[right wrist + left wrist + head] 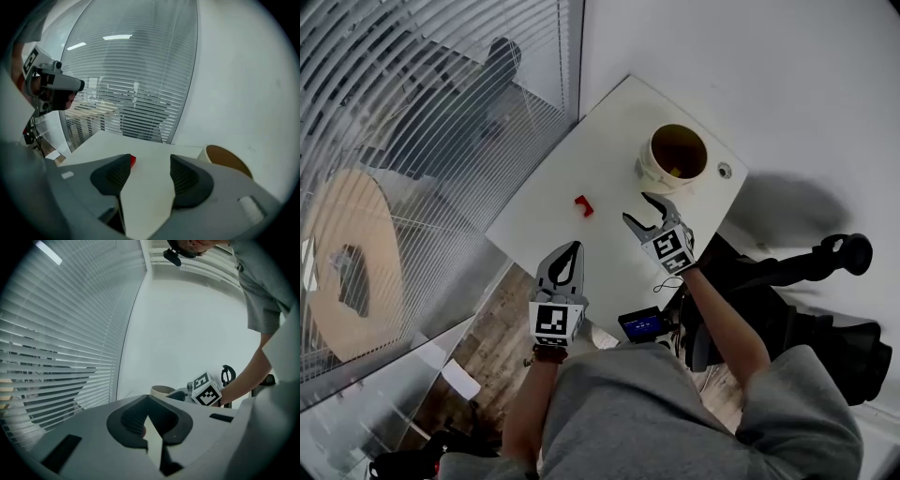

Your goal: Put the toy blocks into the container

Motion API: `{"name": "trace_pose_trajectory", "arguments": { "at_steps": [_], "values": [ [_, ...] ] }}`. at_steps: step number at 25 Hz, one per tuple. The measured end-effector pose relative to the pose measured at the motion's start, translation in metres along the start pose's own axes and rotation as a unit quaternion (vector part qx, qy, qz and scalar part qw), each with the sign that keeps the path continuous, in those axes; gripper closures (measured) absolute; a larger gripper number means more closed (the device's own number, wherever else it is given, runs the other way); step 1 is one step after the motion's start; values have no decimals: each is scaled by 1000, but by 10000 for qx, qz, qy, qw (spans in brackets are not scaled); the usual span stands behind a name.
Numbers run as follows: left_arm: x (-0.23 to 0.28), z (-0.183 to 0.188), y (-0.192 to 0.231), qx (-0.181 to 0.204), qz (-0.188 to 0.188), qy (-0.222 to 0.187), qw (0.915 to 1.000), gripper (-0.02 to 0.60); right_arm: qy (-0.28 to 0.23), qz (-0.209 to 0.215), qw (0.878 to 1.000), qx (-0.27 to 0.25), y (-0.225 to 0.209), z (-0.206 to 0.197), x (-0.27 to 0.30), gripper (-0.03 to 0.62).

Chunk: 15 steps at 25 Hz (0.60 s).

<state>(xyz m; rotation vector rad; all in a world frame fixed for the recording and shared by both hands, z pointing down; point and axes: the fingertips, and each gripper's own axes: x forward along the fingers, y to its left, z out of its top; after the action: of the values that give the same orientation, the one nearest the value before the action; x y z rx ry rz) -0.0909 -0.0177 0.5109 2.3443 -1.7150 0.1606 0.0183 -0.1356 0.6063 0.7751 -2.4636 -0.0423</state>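
Note:
A small red block (583, 205) lies on the white table (581, 169), left of centre. The cream round container (673, 157) stands at the table's far right, with a yellow piece inside. My right gripper (637, 208) hovers between block and container, jaws open and empty. In the right gripper view the right gripper (150, 159) looks over the table, the red block (133, 161) peeps past its left jaw and the container (225, 161) sits to the right. My left gripper (573, 247) is over the near table edge, shut with nothing visibly held. The left gripper (148, 400) faces the container (161, 390).
Window blinds (412, 112) run along the table's left side. A small round grommet (725, 170) sits by the container. A device with a blue screen (642, 323) and dark equipment (825, 272) lie below the table's near right edge.

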Motion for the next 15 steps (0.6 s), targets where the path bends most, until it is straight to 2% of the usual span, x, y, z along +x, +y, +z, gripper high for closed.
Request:
{"name": "trace_pose_trajectory", "arguments": {
  "at_steps": [15],
  "values": [
    [-38, -25, 49, -264, 763, 109, 9967, 574, 462, 811, 9956, 69, 59, -21, 80, 319]
  ]
}}
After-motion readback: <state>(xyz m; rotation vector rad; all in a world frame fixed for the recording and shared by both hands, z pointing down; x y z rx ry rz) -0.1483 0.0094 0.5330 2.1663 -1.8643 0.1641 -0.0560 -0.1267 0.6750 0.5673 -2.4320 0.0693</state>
